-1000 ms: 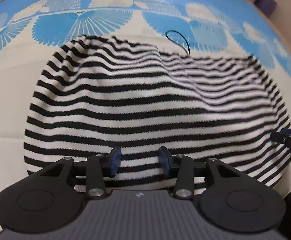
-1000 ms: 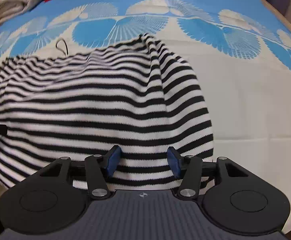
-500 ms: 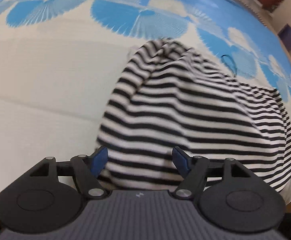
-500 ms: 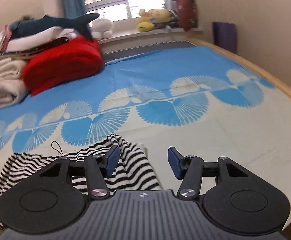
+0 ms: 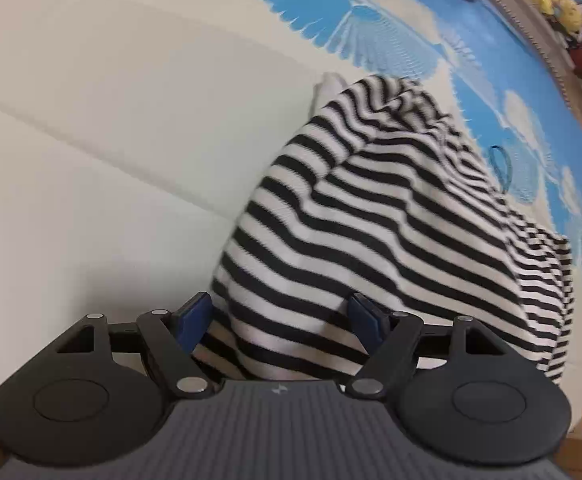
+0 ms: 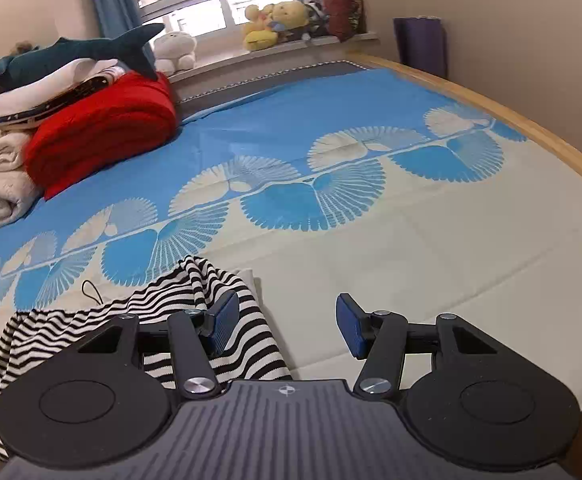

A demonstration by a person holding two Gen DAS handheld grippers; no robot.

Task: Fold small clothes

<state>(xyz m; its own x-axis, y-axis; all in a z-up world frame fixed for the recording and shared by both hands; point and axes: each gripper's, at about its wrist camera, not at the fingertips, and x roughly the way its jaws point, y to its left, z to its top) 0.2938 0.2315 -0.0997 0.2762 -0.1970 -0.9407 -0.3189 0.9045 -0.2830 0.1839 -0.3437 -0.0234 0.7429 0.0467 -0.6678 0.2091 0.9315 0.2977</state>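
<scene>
The bed [image 6: 471, 240], covered by a blue and cream sheet with a fan pattern, carries all items. A stack of folded laundry [image 6: 91, 136], with a red piece at its front, sits at the far left corner of the bed, below the window sill.

The striped top [image 5: 391, 240] lies on the cream part of the sheet, close to the near edge. It is bunched and humped, not flat; no finished fold is visible. A black loop [image 5: 501, 168] sticks out at its far side. Judged from this, folding of this garment is at an early stage: flattening and all folds remain.

The left gripper [image 5: 281, 316] points down over the near end of the top. Its jaws have just been opening; cloth lies between them, but the pads do not press it.

The right gripper [image 6: 287, 326] stands partly open and empty, beside the top's right edge.
</scene>
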